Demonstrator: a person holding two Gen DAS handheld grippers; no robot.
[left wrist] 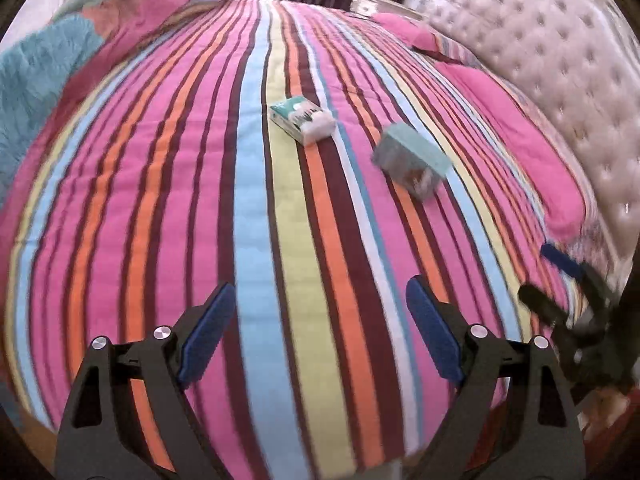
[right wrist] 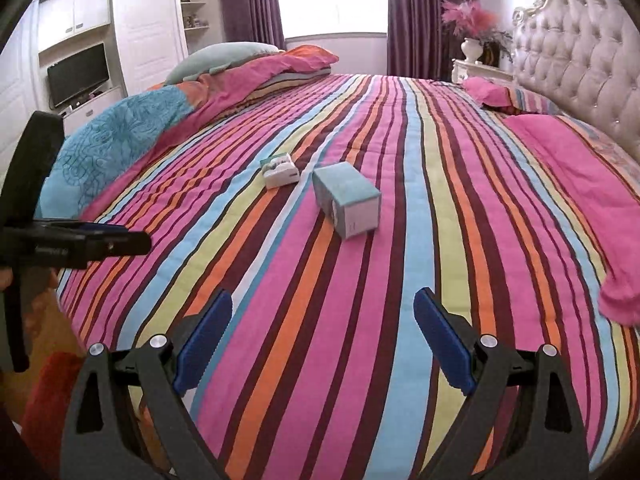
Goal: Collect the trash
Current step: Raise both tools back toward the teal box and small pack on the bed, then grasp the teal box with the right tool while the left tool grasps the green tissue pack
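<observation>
A teal cardboard box [left wrist: 412, 162] [right wrist: 347, 198] lies on the striped bedspread [left wrist: 256, 208] [right wrist: 400, 264]. A small green-and-white tissue pack [left wrist: 303, 119] [right wrist: 279, 169] lies just left of it. My left gripper [left wrist: 320, 320] is open and empty, over the near part of the bed, well short of both items. My right gripper [right wrist: 324, 328] is open and empty, also short of them. The right gripper shows at the right edge of the left wrist view [left wrist: 568, 284]. The left gripper shows at the left edge of the right wrist view [right wrist: 80, 242].
A tufted headboard [right wrist: 580, 64] and pink pillows [right wrist: 576, 184] line the right side. Folded quilts and a teal blanket [right wrist: 132, 136] are piled on the bed's left. A nightstand with a vase [right wrist: 474, 54], curtains and a white wardrobe with a TV [right wrist: 78, 74] stand beyond.
</observation>
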